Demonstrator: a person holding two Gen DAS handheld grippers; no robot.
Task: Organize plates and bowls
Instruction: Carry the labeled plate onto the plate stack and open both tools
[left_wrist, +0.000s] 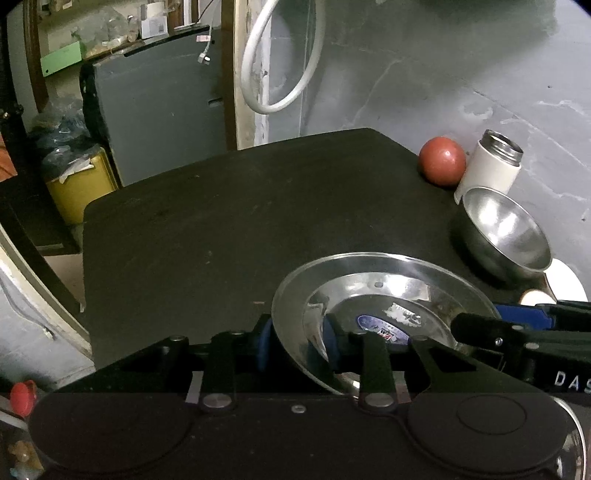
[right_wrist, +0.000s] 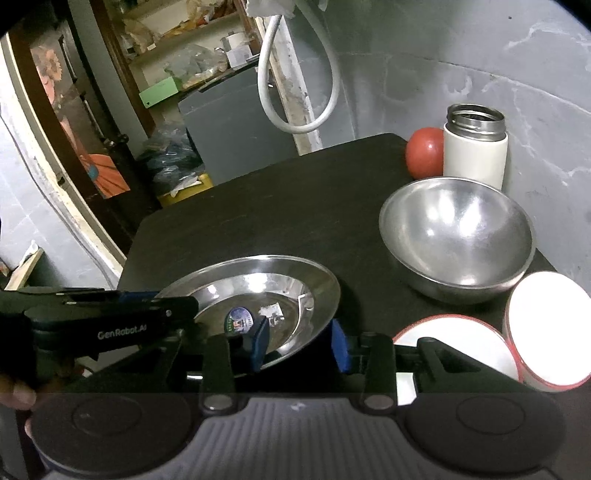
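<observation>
1. Steel is the material of the plate, which is tilted above the dark table, and a round sticker is seen at its centre.
2. The plate is taken here as the landmark for all places.
3. The left gripper is clamped on the plate's near left rim: one blue pad is pressed under the rim and the other is laid inside the plate.
4. The right gripper is seen at the plate's near right edge. One blue pad is laid inside the plate, close to the sticker, and the other pad is found outside the rim with a gap to it, so the fingers are held apart around the edge and not pressed on it.
5. A steel bowl is placed upright on the table to the right of the plate, apart from it.
6. Behind this bowl, further from the plate, a white flask with an open metal mouth is stood, and a red ball is found just beside it.
7. Two white bowls with red rims are seen to the right of the plate, nearer than the steel bowl; one is leaned on its side.
</observation>
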